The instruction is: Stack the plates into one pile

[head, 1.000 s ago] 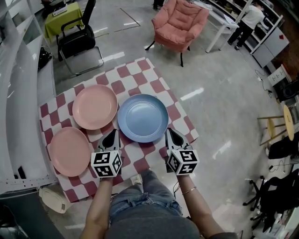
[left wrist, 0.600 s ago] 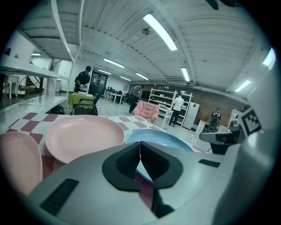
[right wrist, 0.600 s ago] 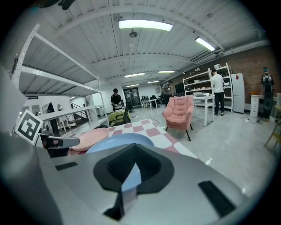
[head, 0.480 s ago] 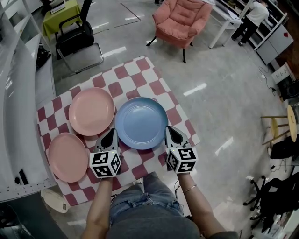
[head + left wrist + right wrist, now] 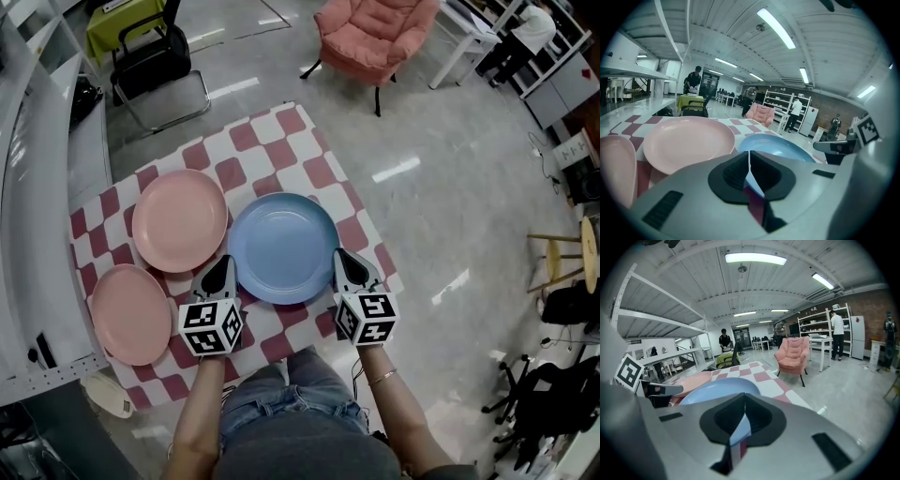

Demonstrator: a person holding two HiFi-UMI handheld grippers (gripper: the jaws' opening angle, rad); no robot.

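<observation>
A blue plate (image 5: 283, 248) lies on the red-and-white checked cloth (image 5: 300, 155), with two pink plates to its left: one further back (image 5: 180, 220), one nearer (image 5: 129, 312). No plate rests on another. My left gripper (image 5: 225, 262) is shut and empty at the blue plate's near left rim. My right gripper (image 5: 339, 254) is shut and empty at its near right rim. In the left gripper view the shut jaws (image 5: 749, 152) point at the blue plate (image 5: 783, 147), pink plates (image 5: 689, 140) to its left. The right gripper (image 5: 744, 397) faces the blue plate (image 5: 717, 387).
A pink armchair (image 5: 380, 33) stands beyond the table, and a black chair (image 5: 155, 75) at the back left. White shelving (image 5: 28, 187) runs along the left side. The person's legs (image 5: 291, 412) are against the table's near edge.
Both grippers have moved a little forward and down, so that their tips now flank the blue plate's near rim. The plates have not moved.
</observation>
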